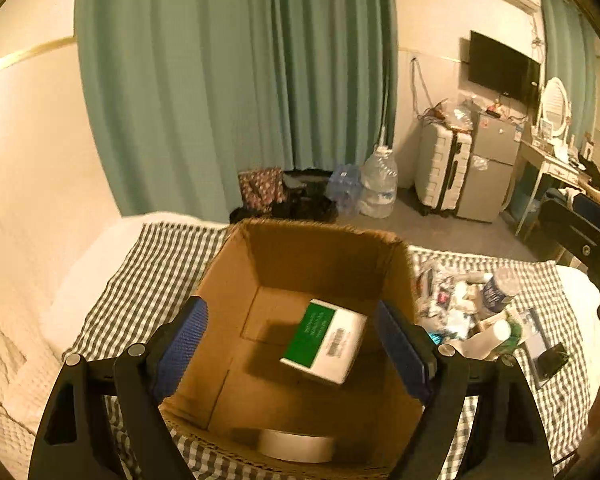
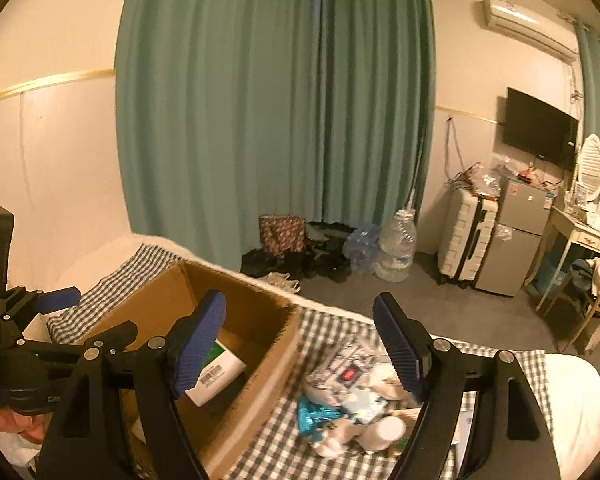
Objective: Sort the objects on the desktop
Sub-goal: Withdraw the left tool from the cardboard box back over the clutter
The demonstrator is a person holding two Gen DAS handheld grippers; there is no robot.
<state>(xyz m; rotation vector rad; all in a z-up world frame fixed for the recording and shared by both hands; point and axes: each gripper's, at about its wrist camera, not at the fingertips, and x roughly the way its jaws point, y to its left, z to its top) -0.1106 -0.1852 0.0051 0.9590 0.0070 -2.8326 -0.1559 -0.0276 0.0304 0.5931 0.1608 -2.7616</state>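
An open cardboard box [image 1: 228, 268] stands on a checked cloth [image 1: 160, 264]. A green and white box [image 1: 324, 340] is inside it, tilted, apparently in mid-fall, free of the fingers. A white round roll [image 1: 296, 446] lies at the box's near wall. My left gripper [image 1: 292, 344] is open above the box. My right gripper [image 2: 300, 344] is open over the box's right wall [image 2: 276, 344] and a pile of small packets and bottles [image 2: 352, 396]. The green and white box also shows in the right wrist view [image 2: 220, 372]. The left gripper [image 2: 60, 300] appears at that view's left edge.
The pile of packets and bottles [image 1: 468, 304] lies right of the cardboard box, with a dark phone [image 1: 552, 360] and a booklet beside it. A white bed edge [image 2: 576, 392] lies at right. Beyond are green curtains, water bottles, a suitcase and a small fridge.
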